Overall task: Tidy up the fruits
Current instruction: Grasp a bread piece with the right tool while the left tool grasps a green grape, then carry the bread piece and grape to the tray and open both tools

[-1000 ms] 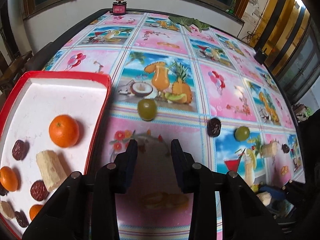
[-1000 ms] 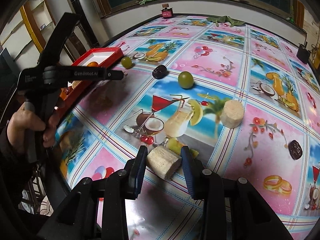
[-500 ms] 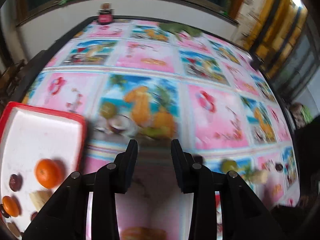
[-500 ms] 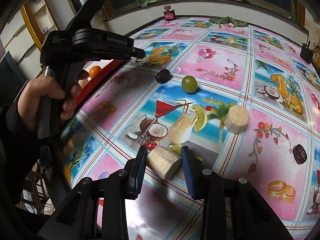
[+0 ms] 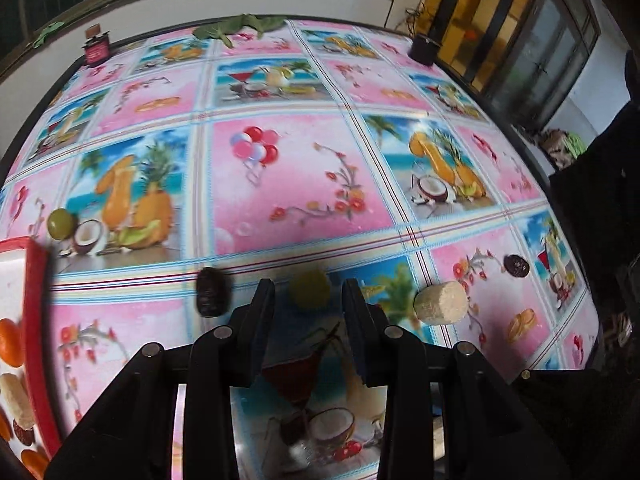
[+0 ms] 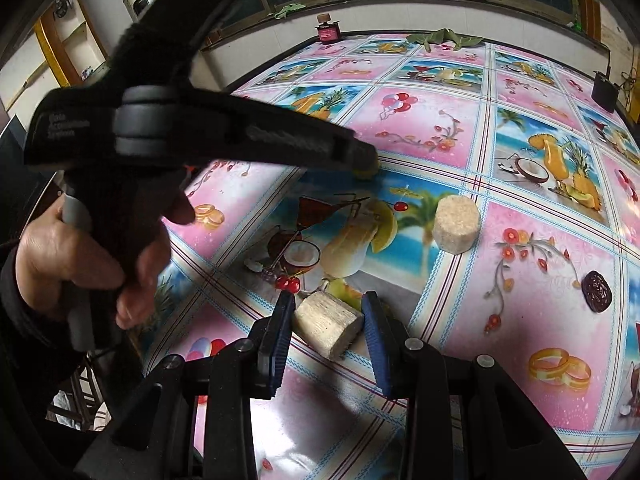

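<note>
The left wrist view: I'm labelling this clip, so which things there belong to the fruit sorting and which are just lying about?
Part of the job:
- round green fruit ahead of the open left gripper
- second round green fruit
- dark wrinkled dried fruit
- second dark wrinkled dried fruit
- pale cut cylinder of fruit
- red-rimmed white tray

Lying about:
- small red jar
- black cup
- green cloth

White lettering on left claw (image 6: 362, 160) too blurred.

Two wrist fisheyes, low over the tabletop (image 5: 304, 184).
Left view faces the far window wall; right view looks the same way from nearer, left gripper (image 6: 362, 160) upper left. Both share the pale cut chunk (image 5: 440, 303) (image 6: 456, 224).
</note>
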Tool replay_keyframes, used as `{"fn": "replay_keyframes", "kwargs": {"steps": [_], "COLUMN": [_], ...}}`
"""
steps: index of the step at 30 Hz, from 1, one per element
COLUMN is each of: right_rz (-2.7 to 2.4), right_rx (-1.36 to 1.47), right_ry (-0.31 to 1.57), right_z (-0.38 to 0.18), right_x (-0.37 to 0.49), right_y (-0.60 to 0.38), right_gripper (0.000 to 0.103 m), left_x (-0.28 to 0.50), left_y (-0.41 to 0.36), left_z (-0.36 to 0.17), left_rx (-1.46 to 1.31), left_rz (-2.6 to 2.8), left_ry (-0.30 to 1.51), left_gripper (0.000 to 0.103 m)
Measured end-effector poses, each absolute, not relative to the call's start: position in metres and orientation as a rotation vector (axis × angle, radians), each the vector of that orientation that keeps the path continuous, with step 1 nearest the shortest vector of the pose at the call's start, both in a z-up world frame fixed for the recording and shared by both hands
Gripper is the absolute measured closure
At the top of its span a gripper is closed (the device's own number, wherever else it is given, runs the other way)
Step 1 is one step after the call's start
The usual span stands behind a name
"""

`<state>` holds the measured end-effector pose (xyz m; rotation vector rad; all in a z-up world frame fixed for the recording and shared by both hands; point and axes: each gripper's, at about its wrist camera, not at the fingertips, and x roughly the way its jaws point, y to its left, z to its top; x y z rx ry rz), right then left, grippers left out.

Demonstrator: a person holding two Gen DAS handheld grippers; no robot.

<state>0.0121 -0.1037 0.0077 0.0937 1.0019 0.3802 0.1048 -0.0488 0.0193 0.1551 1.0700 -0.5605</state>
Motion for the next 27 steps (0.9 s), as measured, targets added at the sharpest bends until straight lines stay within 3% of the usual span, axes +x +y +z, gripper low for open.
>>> {"fn": "replay_keyframes", "kwargs": {"steps": [5,7,27], "right_rz": [0.378,0.377,0.415], "right_rx": [0.096,0.097,0.057], "right_ry": [1.0,1.0,0.972], "right_z": [0.008,0.008,0.026], "right_x": [0.011,0.011,0.015], "right_y": [-0.104,-0.103,-0.071], "right_gripper": [0.068,0.068,0.068], "left_x": [0.104,0.105,0.062], "left_y": [-0.055,-0.055,0.048], "left_z": [0.015,0.014,0.055], "left_rx": [0.175,0.173,0.092], "left_rz": [-0.555,-0.555,-0.431], "left_ry": [1.063,1.062,1.004], "left_gripper": [0.072,0.083,0.083]}}
